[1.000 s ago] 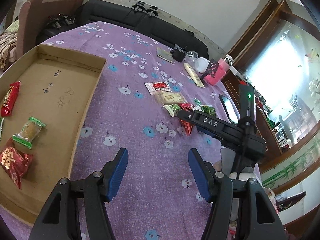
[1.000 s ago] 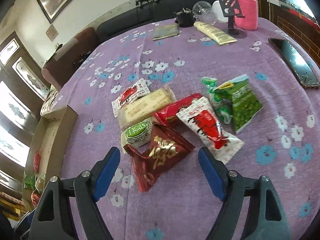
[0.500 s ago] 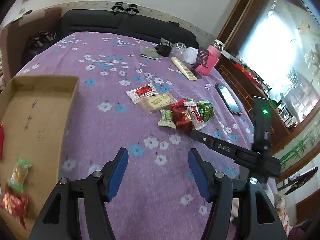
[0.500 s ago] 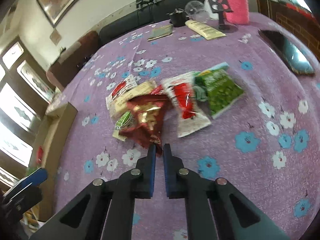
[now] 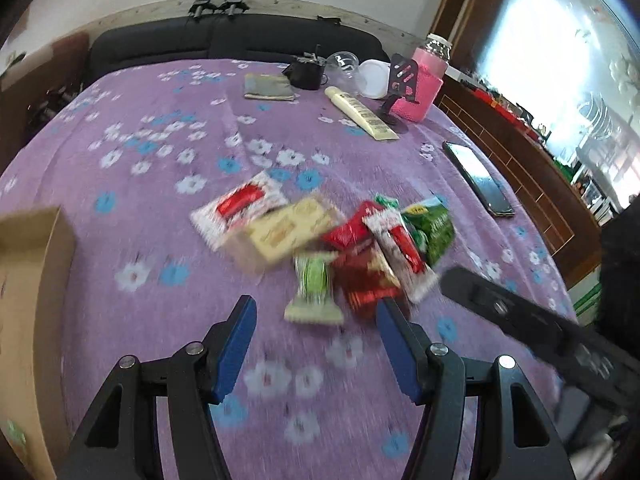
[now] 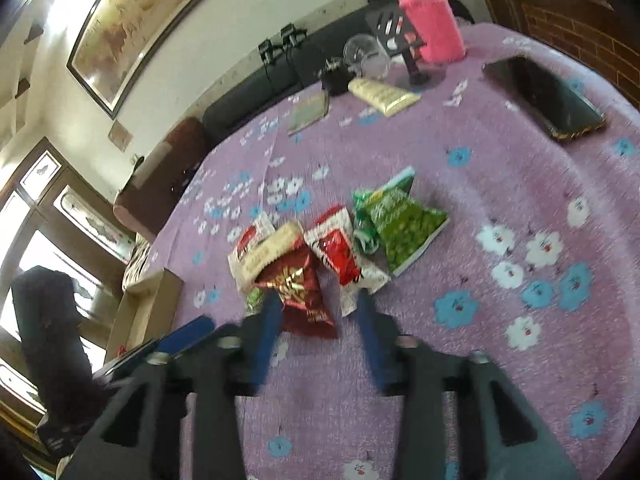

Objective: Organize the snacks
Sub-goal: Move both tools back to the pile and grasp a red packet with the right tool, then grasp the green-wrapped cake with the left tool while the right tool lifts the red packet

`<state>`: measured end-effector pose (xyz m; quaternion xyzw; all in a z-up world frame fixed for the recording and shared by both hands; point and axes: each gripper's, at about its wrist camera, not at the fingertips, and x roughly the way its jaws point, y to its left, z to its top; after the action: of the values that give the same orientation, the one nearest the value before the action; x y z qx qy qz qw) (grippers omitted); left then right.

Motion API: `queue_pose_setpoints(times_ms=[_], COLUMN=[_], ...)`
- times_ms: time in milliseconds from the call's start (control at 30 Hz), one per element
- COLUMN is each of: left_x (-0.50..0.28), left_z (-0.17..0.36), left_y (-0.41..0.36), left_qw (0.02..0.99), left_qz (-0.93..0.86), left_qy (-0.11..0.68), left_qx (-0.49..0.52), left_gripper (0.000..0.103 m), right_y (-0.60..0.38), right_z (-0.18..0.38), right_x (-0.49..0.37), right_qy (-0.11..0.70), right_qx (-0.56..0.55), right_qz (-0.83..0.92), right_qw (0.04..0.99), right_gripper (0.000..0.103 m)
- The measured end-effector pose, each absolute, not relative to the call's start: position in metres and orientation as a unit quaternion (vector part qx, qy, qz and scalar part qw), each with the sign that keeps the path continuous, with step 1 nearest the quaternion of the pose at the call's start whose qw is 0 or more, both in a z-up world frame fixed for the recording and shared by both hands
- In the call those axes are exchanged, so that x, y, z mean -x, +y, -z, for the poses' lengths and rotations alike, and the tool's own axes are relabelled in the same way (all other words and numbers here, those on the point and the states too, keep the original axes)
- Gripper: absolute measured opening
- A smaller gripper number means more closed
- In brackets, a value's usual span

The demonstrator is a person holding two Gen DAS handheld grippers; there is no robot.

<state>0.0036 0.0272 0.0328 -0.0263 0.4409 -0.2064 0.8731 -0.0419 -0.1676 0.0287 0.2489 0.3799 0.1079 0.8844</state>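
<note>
Okay, I see both tongs spread: left gripper (image 5: 314, 334), right gripper (image 6: 318, 322) straddling the red pack (image 6: 298, 292). Snack pile (image 5: 332, 248) mid purple floral cloth (image 5: 168, 168); box (image 5: 38, 280) left of pile, phone (image 5: 478, 180) right, black sofa (image 5: 236, 40) behind.

Bright daylight, smeared by motion.
My window (image 5: 560, 52) glares white; snack packets (image 5: 320, 248) blur, and fisheye edges bend dark.
</note>
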Motion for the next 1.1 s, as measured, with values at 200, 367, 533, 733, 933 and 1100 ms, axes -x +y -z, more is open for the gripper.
queue_pose_setpoints(times_ms=[200, 367, 533, 733, 933, 1100], left_x=[-0.024, -0.025, -0.013, 0.01, 0.039, 0.067], left_z=[-0.02, -0.013, -0.017, -0.025, -0.042, -0.062], left_y=[0.014, 0.007, 0.018, 0.043, 0.073, 0.103], left_qw=[0.866, 0.871, 0.868, 0.872, 0.879, 0.892], left_qz=[0.216, 0.21, 0.218, 0.221, 0.219, 0.211], left_qy=[0.451, 0.444, 0.446, 0.437, 0.421, 0.394], left_qx=[0.005, -0.025, -0.021, 0.013, 0.047, 0.069], left_gripper=[0.05, 0.025, 0.018, 0.018, 0.018, 0.018], right_y=[-0.166, -0.166, -0.162, -0.145, -0.124, -0.107], right_z=[-0.027, -0.024, -0.02, -0.022, -0.027, -0.021], right_x=[0.038, 0.037, 0.034, 0.037, 0.036, 0.021], right_qy=[0.385, 0.388, 0.396, 0.393, 0.392, 0.415], right_qx=[-0.248, -0.244, -0.238, -0.207, -0.153, -0.107], right_qz=[-0.111, -0.106, -0.107, -0.134, -0.135, -0.111], right_qw=[0.882, 0.883, 0.88, 0.886, 0.897, 0.897], right_gripper=[0.041, 0.041, 0.041, 0.046, 0.053, 0.053])
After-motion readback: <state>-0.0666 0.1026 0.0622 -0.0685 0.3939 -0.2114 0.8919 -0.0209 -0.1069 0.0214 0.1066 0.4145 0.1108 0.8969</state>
